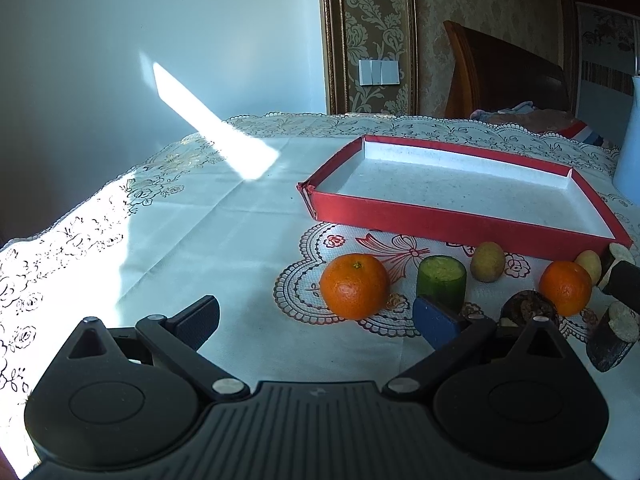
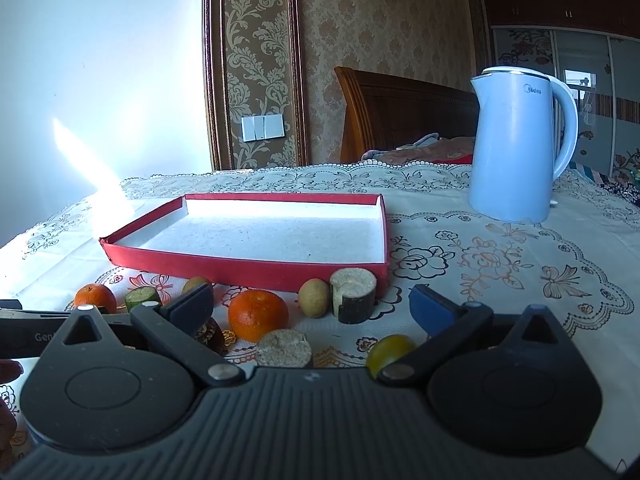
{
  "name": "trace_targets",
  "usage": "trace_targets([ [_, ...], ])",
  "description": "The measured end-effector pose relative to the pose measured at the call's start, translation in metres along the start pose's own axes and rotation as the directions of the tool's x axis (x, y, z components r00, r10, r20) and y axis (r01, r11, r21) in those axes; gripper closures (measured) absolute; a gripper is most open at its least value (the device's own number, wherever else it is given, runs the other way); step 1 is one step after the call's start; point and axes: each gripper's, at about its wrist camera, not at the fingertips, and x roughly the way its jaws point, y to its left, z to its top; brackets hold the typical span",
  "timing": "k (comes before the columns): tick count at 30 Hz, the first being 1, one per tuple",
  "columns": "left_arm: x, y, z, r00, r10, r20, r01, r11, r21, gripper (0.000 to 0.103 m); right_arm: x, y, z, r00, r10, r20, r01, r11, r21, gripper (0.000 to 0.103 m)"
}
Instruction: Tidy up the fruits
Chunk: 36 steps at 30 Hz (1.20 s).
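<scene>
Both grippers hover low over the tablecloth [image 1: 200, 220] with jaws spread wide and nothing between them. The left gripper [image 1: 316, 314] faces the near orange [image 1: 355, 286]; the right gripper [image 2: 312, 308] faces the second orange [image 2: 258, 314]. The fruits lie in a loose row on the cloth just in front of the red tray [image 2: 248, 270], which holds nothing yet.

Judged risks from this position:

- Rolling. The oranges and the small brown fruits [image 1: 487, 262] are round and rest on a smooth cloth. A finger that touches one side first would likely push the fruit away, possibly toward the table edge.
- Crowding. The green cucumber piece [image 1: 441, 282] stands just beside the near orange. A wide approach may knock it over or catch two items at once.
- Tray wall. The tray rim stands close behind the row. A fruit carried too low may strike the wall and shift the light tray.
- Gripper interference. The two grippers work near each other over the same row and may collide.
- The dark-skinned cut pieces [image 2: 354, 294] stand on end and look easy to topple
</scene>
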Motion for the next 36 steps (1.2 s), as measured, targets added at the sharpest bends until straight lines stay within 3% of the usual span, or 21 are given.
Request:
trace_targets([
  [20,-0.0017,-0.0052,-0.0015,1.000,0.014,0.010,-0.014,0.999,0.032,0.000,-0.0012,-0.0018,-0.0012,1.000,0.002,0.009,-0.002,1.000,0.005,0.000],
  [36,-0.0027,0.0021,-0.0016,1.000,-0.010,0.012,0.010,1.000,-0.007,0.000,0.0005,-0.0076,0.0001,0.999,0.033,-0.005,-0.033,0.999,0.039,0.000],
])
